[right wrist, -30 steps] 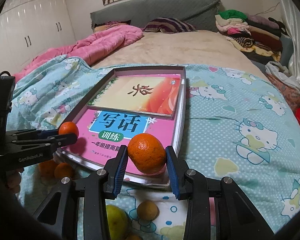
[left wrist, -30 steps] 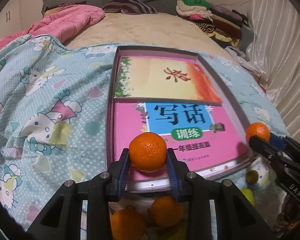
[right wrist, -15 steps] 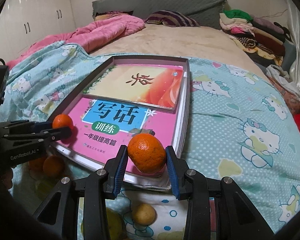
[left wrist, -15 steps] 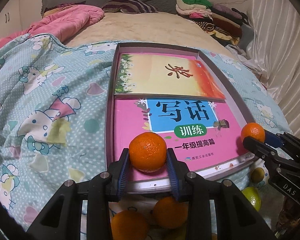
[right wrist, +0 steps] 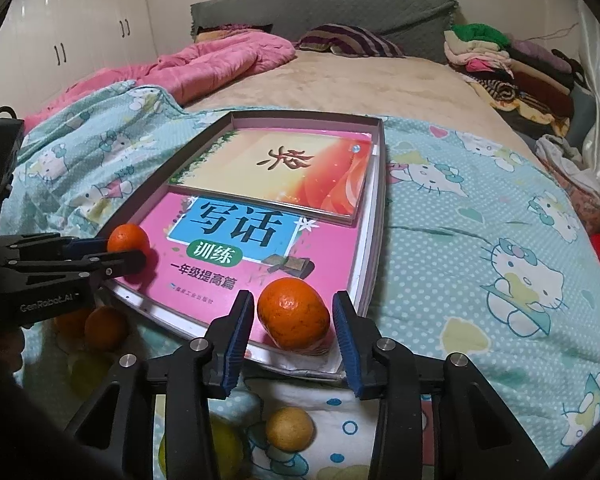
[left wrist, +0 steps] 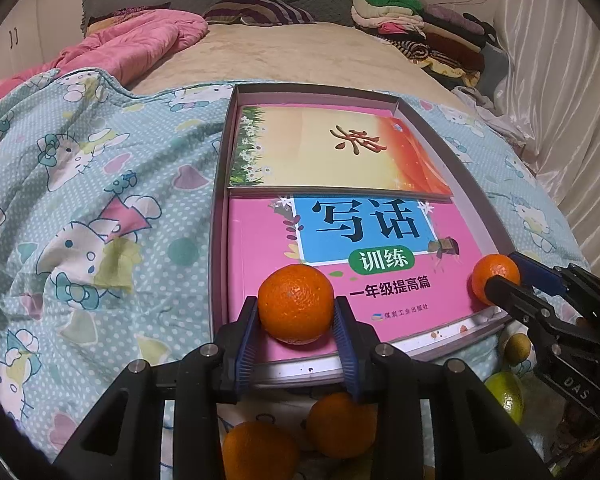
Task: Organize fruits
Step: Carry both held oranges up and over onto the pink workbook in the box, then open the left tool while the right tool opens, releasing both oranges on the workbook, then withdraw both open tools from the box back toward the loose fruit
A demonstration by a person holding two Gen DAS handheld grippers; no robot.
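Oranges sit between both pairs of tongs at the near end of a shallow box [left wrist: 476,196] lying on the bed. The left tongs [left wrist: 296,334] pinch one orange [left wrist: 296,302] between their blue pads, just above the pink book's [left wrist: 260,240] near left corner. The right tongs [right wrist: 293,330] have just been opening: their pads stand spread, with a thin gap on each side of a second orange [right wrist: 293,318], which rests on the near right corner of that book [right wrist: 332,248]. Two books lie in the box, the pink one nearer the tongs and an orange-yellow one [left wrist: 332,148] beyond it, overlapping its far edge. Below the left tongs, on the cartoon-cat bedspread [left wrist: 100,200] in front of the box, lie two more oranges [left wrist: 342,424] touching each other. To their right, under the right tongs as the left camera sees them, are a green-yellow fruit [left wrist: 506,394] and a small brownish fruit [left wrist: 518,346]. That makes four oranges and two other fruits in the left view. Ahead of both tongs, the pink cover offers open flat room up to the second book's edge; the box's raised rim bounds it left, right and far. Bare bedspread stretches wide on either side of the box. A pink quilt [right wrist: 204,60] and a stack of folded clothes [right wrist: 512,64] lie well beyond.
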